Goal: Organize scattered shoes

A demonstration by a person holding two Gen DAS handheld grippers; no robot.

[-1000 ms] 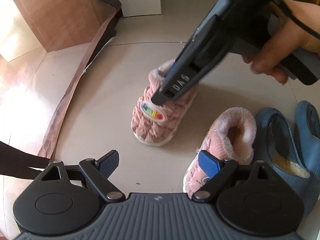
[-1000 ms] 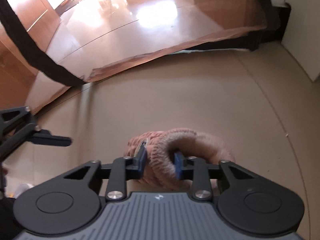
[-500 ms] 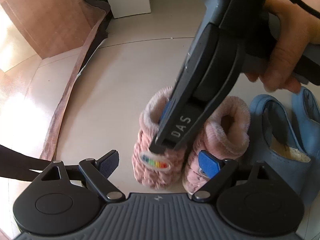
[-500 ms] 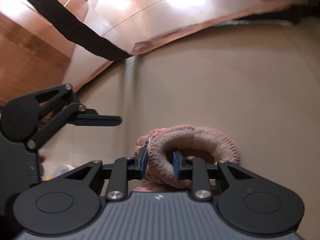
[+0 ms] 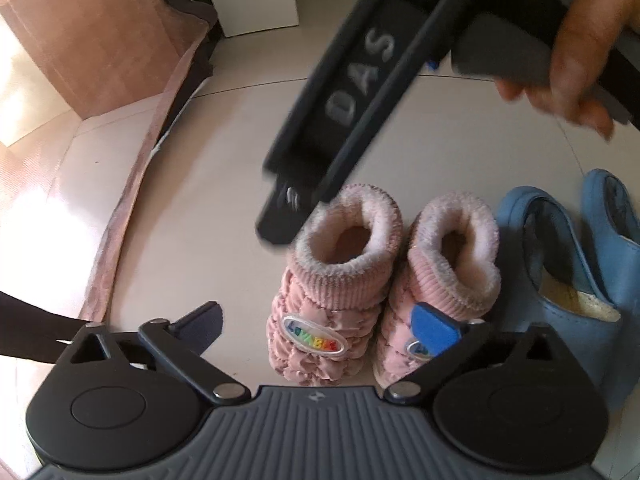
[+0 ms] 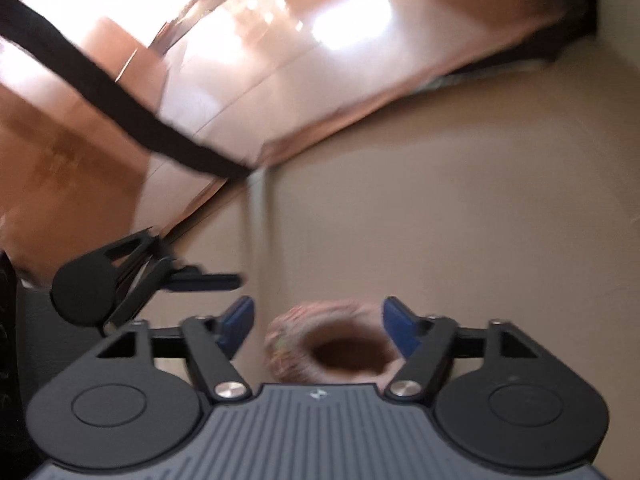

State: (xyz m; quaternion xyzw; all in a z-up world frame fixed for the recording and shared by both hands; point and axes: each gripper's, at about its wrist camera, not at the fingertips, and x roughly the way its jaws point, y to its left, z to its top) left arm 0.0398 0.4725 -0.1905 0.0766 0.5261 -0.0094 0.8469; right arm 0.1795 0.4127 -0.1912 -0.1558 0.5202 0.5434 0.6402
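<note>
1. Now the two pink fleece-lined booties stand side by side on the pale floor [image 5: 224,184], toes toward the left wrist camera, their sides touching or nearly so.
2. The left pink bootie [image 5: 332,300] carries an oval rainbow-lettered badge [image 5: 314,339] on its quilted front; its fluffy cuff is open upward.
3. The right pink bootie [image 5: 448,280] sits just beside a pair of blue slippers [image 5: 560,264], which lie at the right edge of the left wrist view.
4. The left tool [image 5: 320,326] hangs over the booties with its jaws spread wide; they have just been opening further. Its blue pad [image 5: 434,330] overlaps the right bootie's front in the picture, but I cannot tell whether it touches; nothing is gripped.
5. The right tool [image 6: 318,326] has its jaws apart, having just been opening. The cuff of the left pink bootie lies between its blue pads, clear of both, so the bootie is released.
6. From the left wrist view, the right tool's dark body comes in from the upper right, blurred, its tip just above and behind the left bootie's cuff, held by a person's hand [image 5: 580,52].
7. A brown mat edge [image 5: 132,184] runs along the floor at left, and a black strap [image 6: 112,96] crosses the right wrist view.
</note>
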